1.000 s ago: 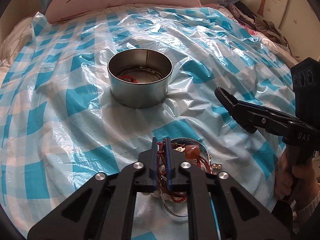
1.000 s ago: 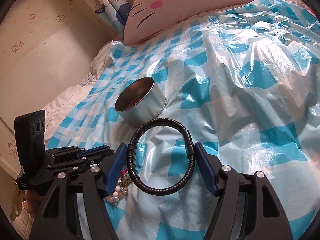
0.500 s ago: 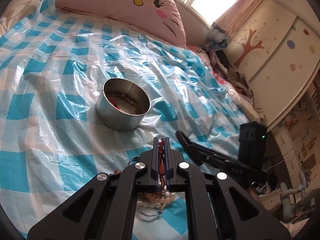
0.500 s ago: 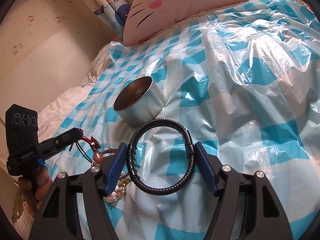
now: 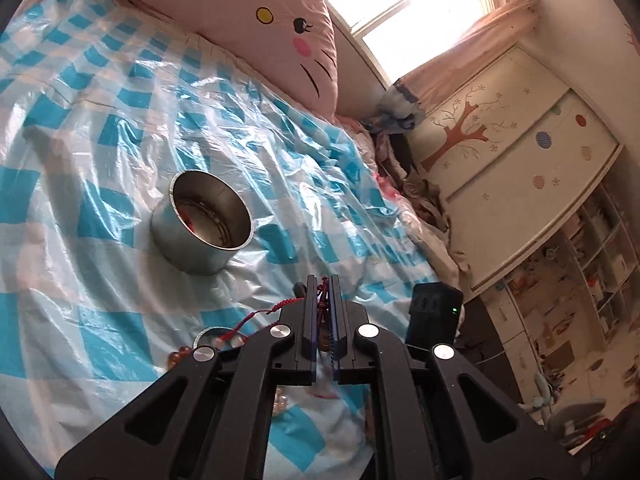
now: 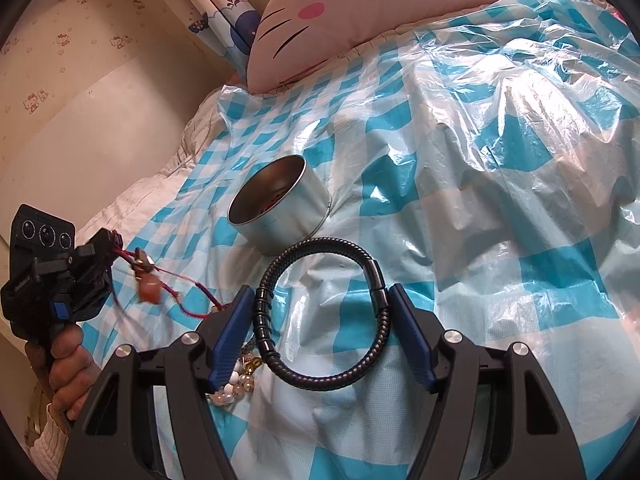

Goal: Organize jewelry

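Observation:
A round metal tin [image 5: 202, 224] stands on the blue checked plastic sheet, with red jewelry inside; it also shows in the right wrist view [image 6: 280, 208]. My left gripper [image 5: 321, 292] is shut on a red cord bracelet [image 6: 176, 290] with an orange stone, held in the air left of the tin. The cord [image 5: 276, 309] trails to the left. My right gripper [image 6: 320, 300] is closed on a black braided bracelet [image 6: 320, 312], holding it by both sides just in front of the tin. A pile of pearl and bead jewelry [image 6: 236, 380] lies below the left finger.
A pink cat-face pillow [image 6: 380, 8] lies at the head of the bed. The crinkled plastic sheet [image 6: 500, 160] covers the bed. A wardrobe with a tree picture [image 5: 500, 152] and cluttered shelves stand to the right. More beads and a ring [image 5: 216, 340] lie by the left gripper.
My left gripper has lifted the red cord bracelet off the jewelry pile and swung up and left. The right gripper still holds the black bracelet, a little closer to the tin.

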The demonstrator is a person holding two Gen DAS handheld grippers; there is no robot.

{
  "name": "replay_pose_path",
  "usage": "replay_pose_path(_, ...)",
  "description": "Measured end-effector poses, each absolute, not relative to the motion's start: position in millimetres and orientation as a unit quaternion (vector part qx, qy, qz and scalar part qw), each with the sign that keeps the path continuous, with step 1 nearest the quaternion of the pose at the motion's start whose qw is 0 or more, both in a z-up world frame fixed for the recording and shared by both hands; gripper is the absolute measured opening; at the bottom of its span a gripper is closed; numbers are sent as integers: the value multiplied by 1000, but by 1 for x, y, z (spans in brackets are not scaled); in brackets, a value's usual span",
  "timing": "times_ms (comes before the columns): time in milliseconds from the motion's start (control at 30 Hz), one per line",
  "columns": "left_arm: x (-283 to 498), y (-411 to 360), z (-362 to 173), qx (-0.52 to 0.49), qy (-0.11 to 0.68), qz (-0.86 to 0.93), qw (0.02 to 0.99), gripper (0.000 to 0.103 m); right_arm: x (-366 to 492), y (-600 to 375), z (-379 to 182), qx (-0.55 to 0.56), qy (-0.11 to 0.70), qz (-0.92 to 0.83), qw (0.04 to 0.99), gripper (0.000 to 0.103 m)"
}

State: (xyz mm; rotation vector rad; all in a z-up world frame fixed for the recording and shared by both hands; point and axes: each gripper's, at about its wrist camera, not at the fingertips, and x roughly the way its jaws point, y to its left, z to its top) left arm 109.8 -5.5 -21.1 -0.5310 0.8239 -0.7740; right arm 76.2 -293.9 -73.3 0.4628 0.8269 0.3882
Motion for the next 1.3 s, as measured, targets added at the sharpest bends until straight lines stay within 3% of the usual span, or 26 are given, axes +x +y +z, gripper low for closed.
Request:
replay_pose_path(67,112,-15,-27,-187,414,-317,833,5,77,-294,-74,221,397,186,871,67)
replay_pose_path(167,116,-3,-39,-270,411,-356,795,5,76,-294,-73,221,396,186,872,67)
replay_pose_path(533,120,23,-34,-326,383,-368,782,5,74,-293,-72,218,393,191,873,67)
replay_pose_path(800,118,30,-26,-336,374,-393,770,5,62,-238,-48,75,373,224,897,85)
replay_pose_path(1200,110,28,2,-341,356,-458,740,5,82,-193,-13,74,320,365,871,85)
replay_pose_path(1300,108,26,7,-333,355,-466,739,5,87,-182,-7,70,317,389,862,77)
